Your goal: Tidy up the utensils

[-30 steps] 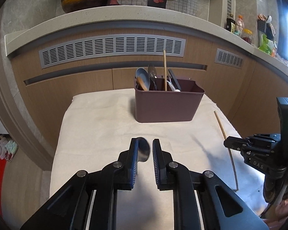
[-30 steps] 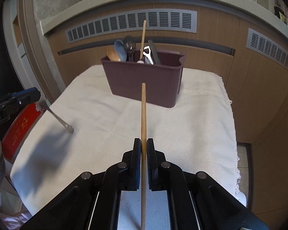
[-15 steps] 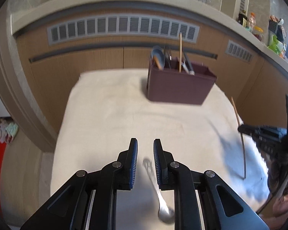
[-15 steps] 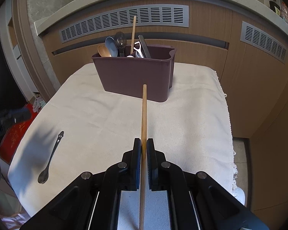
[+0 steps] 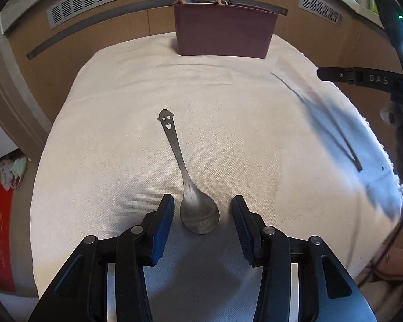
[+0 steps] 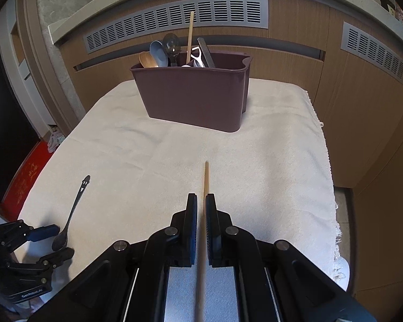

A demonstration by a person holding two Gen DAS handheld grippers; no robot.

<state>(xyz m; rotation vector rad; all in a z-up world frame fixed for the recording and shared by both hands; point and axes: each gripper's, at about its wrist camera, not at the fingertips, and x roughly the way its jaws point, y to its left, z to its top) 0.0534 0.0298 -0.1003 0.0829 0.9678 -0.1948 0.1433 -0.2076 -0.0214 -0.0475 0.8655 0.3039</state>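
While opening, left gripper [image 5: 201, 216] straddling spoon [image 5: 198, 213] bowl at lower centre, handle pointing away; right gripper [image 6: 201, 210] clamped on chopstick [image 6: 205, 185].

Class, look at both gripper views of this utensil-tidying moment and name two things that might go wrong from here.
1. The left gripper has its jaws opening around the metal spoon's bowl, which lies flat on the cloth; closing there, the pads may slip off the rounded bowl or pinch the cloth.
2. The right gripper is shut on a long chopstick, whose projecting tip might knock the crowded maroon bin before dropping in.
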